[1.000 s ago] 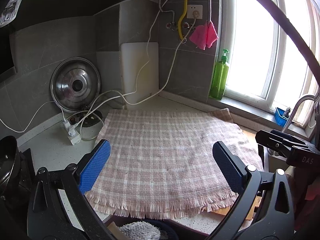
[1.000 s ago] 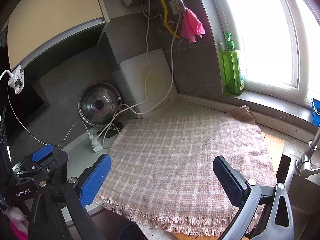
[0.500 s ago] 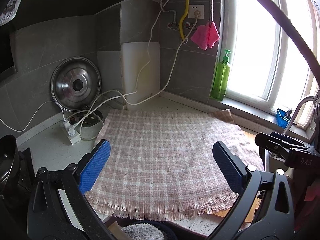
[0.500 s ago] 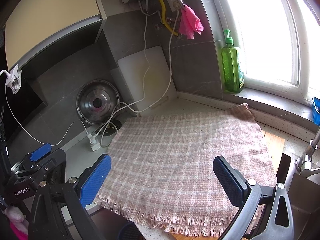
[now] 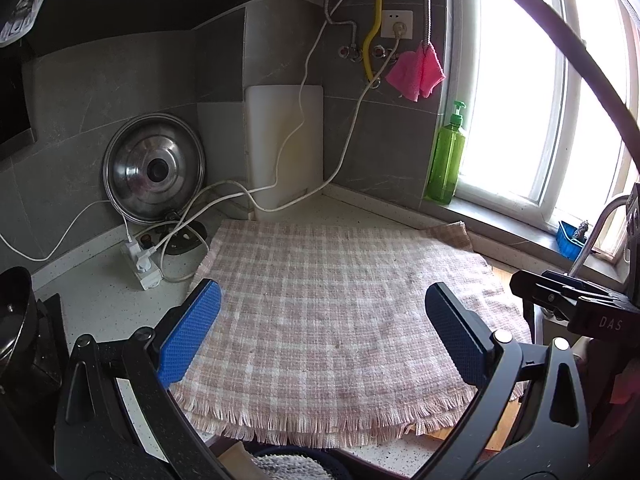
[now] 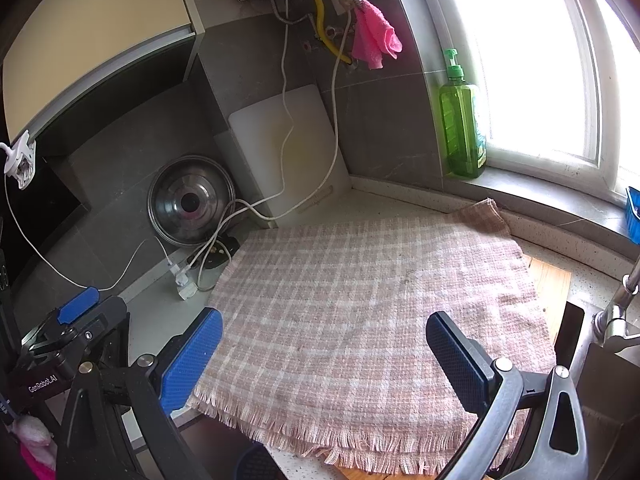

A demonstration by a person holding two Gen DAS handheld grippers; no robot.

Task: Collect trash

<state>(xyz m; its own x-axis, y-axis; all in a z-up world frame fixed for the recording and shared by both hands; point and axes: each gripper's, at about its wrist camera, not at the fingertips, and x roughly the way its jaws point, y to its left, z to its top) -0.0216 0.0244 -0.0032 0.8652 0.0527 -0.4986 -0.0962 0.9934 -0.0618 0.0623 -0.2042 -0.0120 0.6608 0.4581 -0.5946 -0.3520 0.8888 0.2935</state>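
Observation:
A pink plaid cloth covers the counter, and no loose trash shows on it. My left gripper hovers over the cloth's near edge, open, with nothing between its blue pads. My right gripper hangs over the same edge, also open and empty. In the left wrist view the right gripper pokes in from the right. In the right wrist view the left gripper shows at the far left. Below the counter edge a dark bin rim holds something pale and textured.
A steel pot lid, a white cutting board and a power strip with white cords stand at the back left. A green soap bottle is on the windowsill. A faucet and sink are at right.
Both views have drifted slightly; the cloth and back wall sit a little differently in frame. Both grippers stay open and nothing on the counter has moved.

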